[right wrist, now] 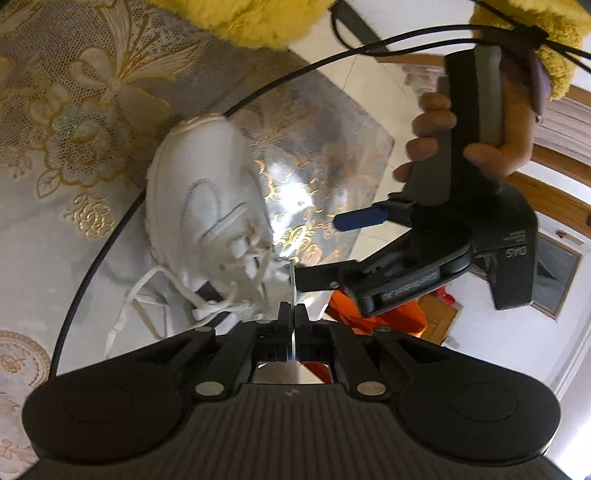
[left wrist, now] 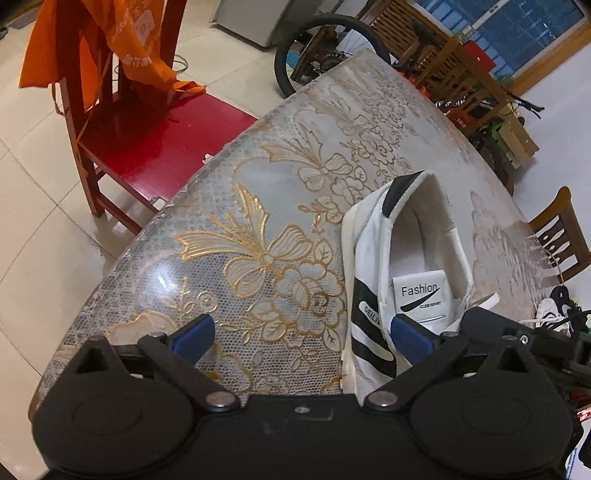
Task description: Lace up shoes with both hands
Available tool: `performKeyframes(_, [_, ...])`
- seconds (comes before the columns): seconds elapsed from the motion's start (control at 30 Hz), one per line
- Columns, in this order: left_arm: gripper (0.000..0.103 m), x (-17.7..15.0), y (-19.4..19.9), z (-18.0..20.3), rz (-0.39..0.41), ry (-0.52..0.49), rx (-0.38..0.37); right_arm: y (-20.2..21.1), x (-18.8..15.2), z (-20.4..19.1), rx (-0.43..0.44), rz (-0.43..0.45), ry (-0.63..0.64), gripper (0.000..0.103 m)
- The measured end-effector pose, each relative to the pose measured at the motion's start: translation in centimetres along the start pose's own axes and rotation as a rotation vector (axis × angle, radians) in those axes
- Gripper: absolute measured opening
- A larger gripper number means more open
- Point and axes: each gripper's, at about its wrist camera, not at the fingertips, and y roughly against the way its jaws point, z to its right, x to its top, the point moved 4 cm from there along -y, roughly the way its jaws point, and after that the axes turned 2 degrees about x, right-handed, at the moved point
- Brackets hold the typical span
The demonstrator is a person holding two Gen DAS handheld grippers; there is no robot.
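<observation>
A white shoe (left wrist: 373, 258) with black stripes lies on the lace-patterned table (left wrist: 236, 280), heel end far from me and its "Fashion" tongue label showing. My left gripper (left wrist: 301, 332) is open; its right blue pad (left wrist: 410, 339) hangs over the shoe's side by the tongue, its left pad over the cloth. In the right wrist view the shoe (right wrist: 207, 206) points its toe away. My right gripper (right wrist: 293, 314) is shut on a white lace (right wrist: 293, 288) that runs up from the eyelets. The left gripper (right wrist: 317, 251) stands open just right of the shoe, held by a hand (right wrist: 436, 147).
A red chair (left wrist: 147, 147) draped with orange cloth (left wrist: 122, 40) stands beyond the table's left edge. A bicycle wheel (left wrist: 291, 59) and wooden chairs (left wrist: 561, 236) are behind. Another shoe (left wrist: 554, 310) lies on the floor at right. A black cable (right wrist: 110, 236) arcs over the table. Yellow fluffy sleeves (right wrist: 258, 18) hang above.
</observation>
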Motion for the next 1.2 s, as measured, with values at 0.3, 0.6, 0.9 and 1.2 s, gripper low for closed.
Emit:
performKeyframes(0.3, [0.103, -0.1, 0.2, -0.2, 0.015, 0.01, -0.015, 0.5, 0.9, 0.5, 0.02, -0.019, 0.043, 0.0])
performKeyframes(0.6, [0.103, -0.2, 0.0, -0.2, 0.02, -0.001, -0.021, 0.7, 2.0, 1.6, 0.038, 0.009, 0.051, 0.0])
performKeyframes(0.9, [0.099, -0.1, 0.7, 1.1, 0.038, -0.031, -0.034, 0.4, 2.1, 1.0, 0.06, 0.057, -0.101, 0.0])
performKeyframes(1.2, [0.096, -1.9, 4.8, 4.3, 0.131, -0.291, 0.047, 2.8, 1.6, 2.3, -0.066, -0.005, -0.471, 0.043])
